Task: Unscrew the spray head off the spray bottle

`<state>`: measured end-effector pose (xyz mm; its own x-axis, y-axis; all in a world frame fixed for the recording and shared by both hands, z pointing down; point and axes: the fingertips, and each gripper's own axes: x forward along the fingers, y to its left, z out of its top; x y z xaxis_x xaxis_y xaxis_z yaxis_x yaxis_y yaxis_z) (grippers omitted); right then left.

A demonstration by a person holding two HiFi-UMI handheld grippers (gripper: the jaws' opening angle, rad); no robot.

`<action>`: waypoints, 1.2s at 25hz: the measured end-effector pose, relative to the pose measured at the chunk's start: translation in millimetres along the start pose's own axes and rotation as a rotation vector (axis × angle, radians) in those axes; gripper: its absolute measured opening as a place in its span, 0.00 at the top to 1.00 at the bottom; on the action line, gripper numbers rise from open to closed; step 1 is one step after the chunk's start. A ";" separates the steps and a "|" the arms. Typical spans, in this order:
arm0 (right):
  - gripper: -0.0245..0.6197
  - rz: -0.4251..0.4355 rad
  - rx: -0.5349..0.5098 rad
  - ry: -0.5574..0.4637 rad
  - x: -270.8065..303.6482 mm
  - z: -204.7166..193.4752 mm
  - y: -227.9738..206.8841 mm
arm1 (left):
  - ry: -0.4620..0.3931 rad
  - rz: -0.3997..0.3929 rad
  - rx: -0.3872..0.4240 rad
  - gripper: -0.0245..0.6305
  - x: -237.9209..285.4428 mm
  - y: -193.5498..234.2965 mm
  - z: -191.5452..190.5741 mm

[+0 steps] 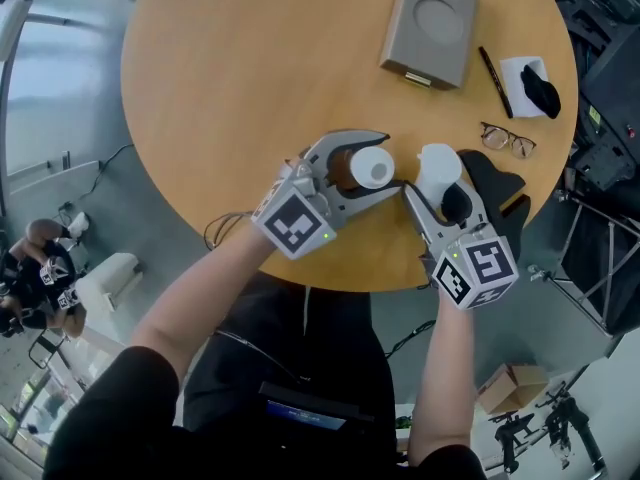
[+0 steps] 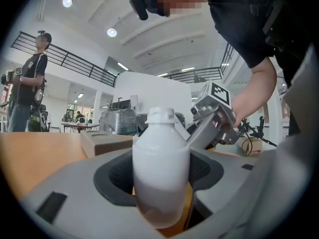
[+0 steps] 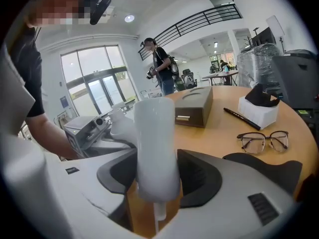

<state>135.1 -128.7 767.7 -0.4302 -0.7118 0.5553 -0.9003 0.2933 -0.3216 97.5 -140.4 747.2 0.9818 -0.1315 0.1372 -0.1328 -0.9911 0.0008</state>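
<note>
My left gripper (image 1: 388,165) is shut on the spray bottle (image 1: 368,168). The bottle is white with brown liquid in its lower part (image 2: 160,168), and its threaded neck is bare. To its right, my right gripper (image 1: 450,184) is shut on the white spray head (image 1: 438,163), which is off the bottle and a little apart from it. In the right gripper view the spray head (image 3: 155,148) stands upright between the dark pads, with its thin dip tube hanging below. Both grippers hover low over the round wooden table (image 1: 250,88) near its front edge.
Behind the grippers lie a brown box (image 1: 430,23), a black pen (image 1: 495,81), a white block with a black item on it (image 1: 535,83) and a pair of glasses (image 1: 508,140). A person with a camera (image 3: 159,66) stands in the background.
</note>
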 end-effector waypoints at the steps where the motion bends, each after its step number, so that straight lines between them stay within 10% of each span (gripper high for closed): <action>1: 0.58 -0.003 0.000 -0.001 0.9 -2.0 -1.4 | 0.007 -0.002 0.002 0.50 1.9 -0.5 -2.4; 12: 0.58 -0.042 -0.039 0.022 2.1 -8.6 -6.4 | 0.169 -0.018 -0.032 0.49 -5.0 -1.4 -28.7; 30: 0.58 -0.229 -0.468 0.371 38.9 -51.2 -5.0 | 0.069 -0.024 -0.011 0.46 -23.1 -1.3 -17.7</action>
<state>119.5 -125.1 830.2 -0.1417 -0.5455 0.8261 -0.8698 0.4670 0.1592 72.6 -135.7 761.6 0.9731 -0.1055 0.2047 -0.1110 -0.9937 0.0155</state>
